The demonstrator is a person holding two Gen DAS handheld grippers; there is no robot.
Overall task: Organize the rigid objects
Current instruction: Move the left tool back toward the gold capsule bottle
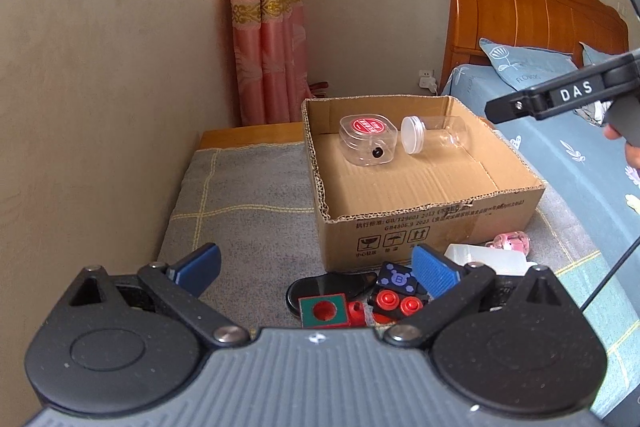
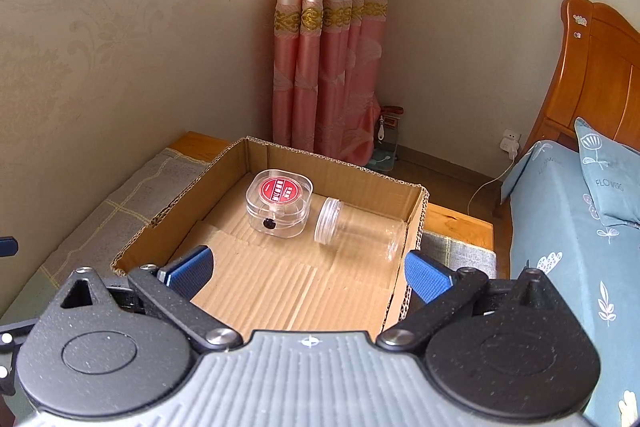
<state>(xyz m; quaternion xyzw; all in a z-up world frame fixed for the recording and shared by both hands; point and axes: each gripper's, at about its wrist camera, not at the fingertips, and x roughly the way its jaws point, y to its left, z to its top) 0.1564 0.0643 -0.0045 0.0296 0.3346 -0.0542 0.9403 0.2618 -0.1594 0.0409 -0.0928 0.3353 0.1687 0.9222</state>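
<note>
**A:** What have I got on the left side?

**B:** My left gripper [image 1: 316, 269] has its jaws spread wide, nothing between the blue pads [image 1: 434, 269]. It hangs over a small heap on the grey mat [image 1: 248, 211], just in front of the box [image 1: 432, 227]. In the heap I can make out a green block [image 1: 322, 313] with a red disc in it, a black block [image 1: 396, 281] marked with a B, a piece with red studs [image 1: 396, 301] and a black dish [image 1: 332, 289] behind them. A white tub [image 1: 486, 259] and a pink trinket [image 1: 512, 243] lie to the right, close to the box wall.

**A:** And the right one?

**B:** My right gripper [image 2: 308, 273] is also as wide open as it goes, empty, and poised above the near part of the box [image 2: 184, 215]. From the left camera I see its black finger [image 1: 552, 99] up at the right edge, over the bed [image 1: 560, 163], with a bit of the hand [image 1: 630, 151] behind it.

**A:** What is in the box already?

**B:** Two things, toward the far wall. A clear case [image 2: 278, 203] with a round red label on top sits flat on the cardboard floor. Right beside it, to the right, a clear jar [image 2: 360, 233] lies on its side, its white lid [image 2: 328, 221] pointing at the case. I cannot tell whether lid and case touch. The near half of the floor is bare cardboard.

**A:** Surroundings?

**B:** Pink curtain [image 2: 332, 67] in the corner, wooden headboard [image 1: 520, 11] at right, blue pillow [image 2: 608, 179] on the bed.
</note>
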